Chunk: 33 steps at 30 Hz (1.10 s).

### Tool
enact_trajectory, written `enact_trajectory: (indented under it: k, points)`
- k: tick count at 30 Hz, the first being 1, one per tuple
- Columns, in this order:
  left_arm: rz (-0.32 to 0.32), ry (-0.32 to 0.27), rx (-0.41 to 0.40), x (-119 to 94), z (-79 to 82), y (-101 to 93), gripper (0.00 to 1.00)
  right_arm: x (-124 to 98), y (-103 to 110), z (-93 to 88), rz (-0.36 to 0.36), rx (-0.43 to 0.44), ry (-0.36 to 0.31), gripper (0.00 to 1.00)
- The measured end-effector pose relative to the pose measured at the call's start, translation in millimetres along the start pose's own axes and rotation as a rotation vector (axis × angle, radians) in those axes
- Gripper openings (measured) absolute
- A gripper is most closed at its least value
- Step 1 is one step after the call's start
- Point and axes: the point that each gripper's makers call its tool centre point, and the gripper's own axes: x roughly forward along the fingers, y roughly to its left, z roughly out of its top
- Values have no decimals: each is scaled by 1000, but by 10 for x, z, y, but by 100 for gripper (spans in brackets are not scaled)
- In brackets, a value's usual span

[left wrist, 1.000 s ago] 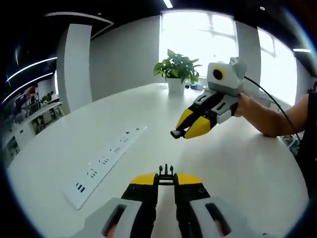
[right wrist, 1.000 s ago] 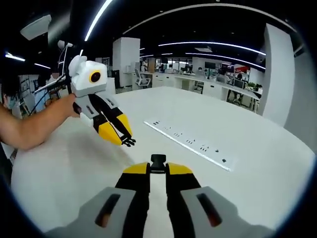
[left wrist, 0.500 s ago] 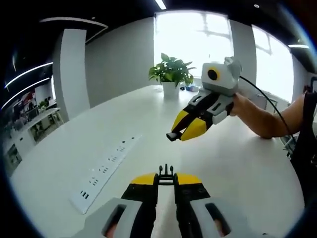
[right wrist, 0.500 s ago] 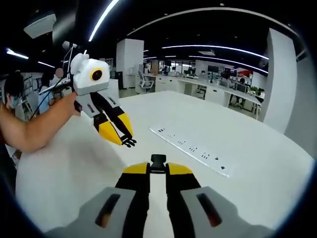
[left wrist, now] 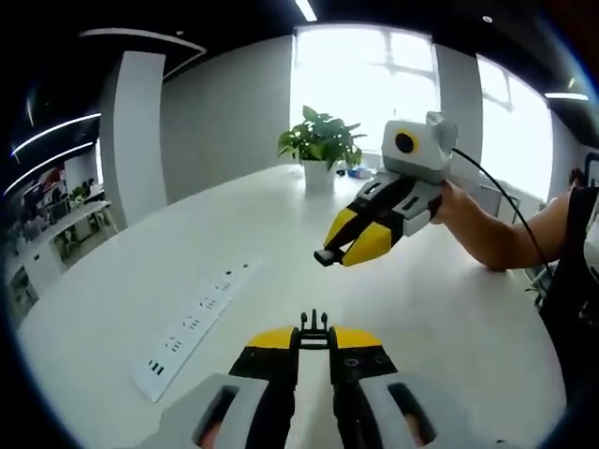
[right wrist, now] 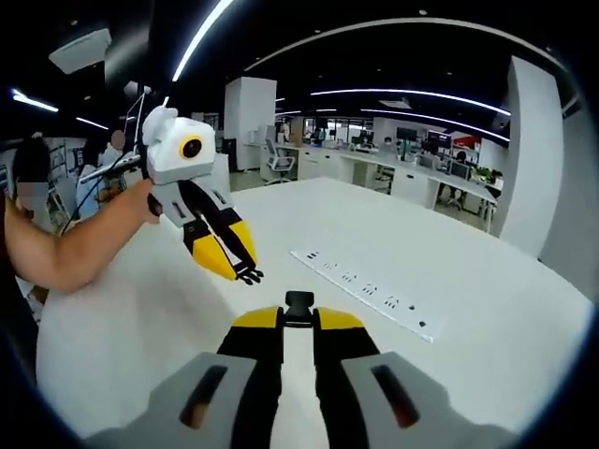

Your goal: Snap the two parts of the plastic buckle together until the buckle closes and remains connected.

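Observation:
My left gripper [left wrist: 314,339] is shut on the pronged black buckle part [left wrist: 314,325], which sticks out past its yellow tips. In the right gripper view the same gripper [right wrist: 243,269] hangs at upper left, prongs [right wrist: 250,275] pointing down and right. My right gripper [right wrist: 299,320] is shut on the black socket part [right wrist: 299,303]. From the left gripper view it [left wrist: 339,251] floats above the white table [left wrist: 449,309], socket part [left wrist: 327,254] aimed down and left. The two buckle parts are apart, with a clear gap between them.
A white power strip [left wrist: 197,321] [right wrist: 367,291] lies flat on the table. A potted plant [left wrist: 319,142] stands at the far edge by the window. A person's forearm [left wrist: 505,234] [right wrist: 70,245] reaches in behind each gripper. Office desks [right wrist: 412,173] stand beyond the table.
Both views have shifted a little with the hands. The grippers stay shut on their buckle parts and remain apart, facing each other at about the same distance.

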Motion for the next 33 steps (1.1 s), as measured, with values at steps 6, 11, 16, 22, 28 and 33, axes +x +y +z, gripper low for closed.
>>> enact_trajectory:
  k: [6,11,16,22,28,33]
  points:
    - [-11,-12,0,-42,41,-40,11,-34,15,28,9,-2,-2,10]
    - [0,-12,5,-66,40,-42,11,-56,64,61,21,-5,-9,10]
    - [12,-15,21,-95,29,-27,11,-67,86,84,27,-13,-14,10]
    - [21,-15,33,-118,39,-20,11,-80,117,86,46,-2,-23,10]
    - [25,-7,23,-136,-76,-57,10,-97,168,45,48,-1,-27,10]
    - [28,-8,16,-170,-93,-114,10,-117,215,27,47,1,-22,10]
